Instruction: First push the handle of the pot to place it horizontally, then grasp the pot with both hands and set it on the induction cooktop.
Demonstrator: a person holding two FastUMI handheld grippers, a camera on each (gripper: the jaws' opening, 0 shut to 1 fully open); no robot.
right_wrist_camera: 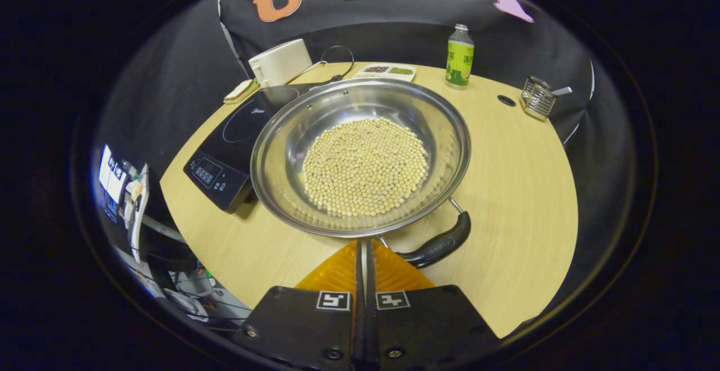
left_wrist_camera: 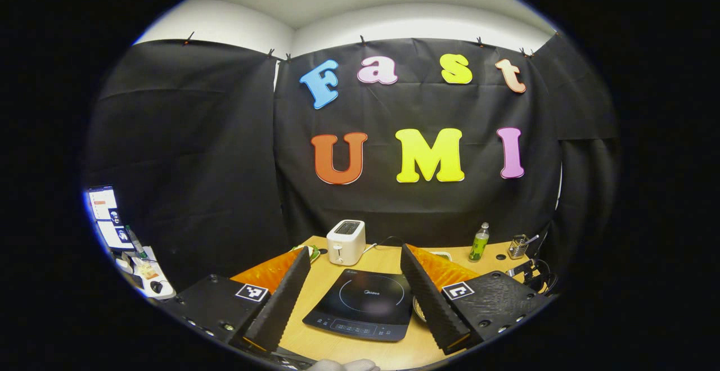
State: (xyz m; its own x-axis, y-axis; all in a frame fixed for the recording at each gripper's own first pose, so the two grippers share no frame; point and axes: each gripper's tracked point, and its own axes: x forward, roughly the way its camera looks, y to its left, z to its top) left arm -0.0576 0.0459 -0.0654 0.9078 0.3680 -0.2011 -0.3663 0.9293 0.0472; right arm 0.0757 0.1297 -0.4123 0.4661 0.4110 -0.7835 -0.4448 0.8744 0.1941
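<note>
A steel pot point(right_wrist_camera: 281, 135) holding pale beans point(right_wrist_camera: 365, 166) stands on the wooden table point(right_wrist_camera: 506, 202), its rim overhanging the right side of the black induction cooktop point(right_wrist_camera: 236, 135). Its black loop handle point(right_wrist_camera: 441, 244) sticks out at the near right. My right gripper point(right_wrist_camera: 364, 244) is shut with nothing between its fingers, its tip at the pot's near rim just left of the handle. My left gripper point(left_wrist_camera: 355, 250) hangs open above the table, fingers wide apart, with the cooktop point(left_wrist_camera: 360, 303) below and between them. A sliver of the pot's rim point(left_wrist_camera: 417, 309) shows beside its right finger.
A white toaster point(right_wrist_camera: 280, 62) with its cord stands behind the cooktop. A green bottle point(right_wrist_camera: 460, 56), a small divided tray point(right_wrist_camera: 388, 70) and a metal holder point(right_wrist_camera: 537, 98) line the table's far edge. A side desk with screens point(left_wrist_camera: 107, 216) sits to the left.
</note>
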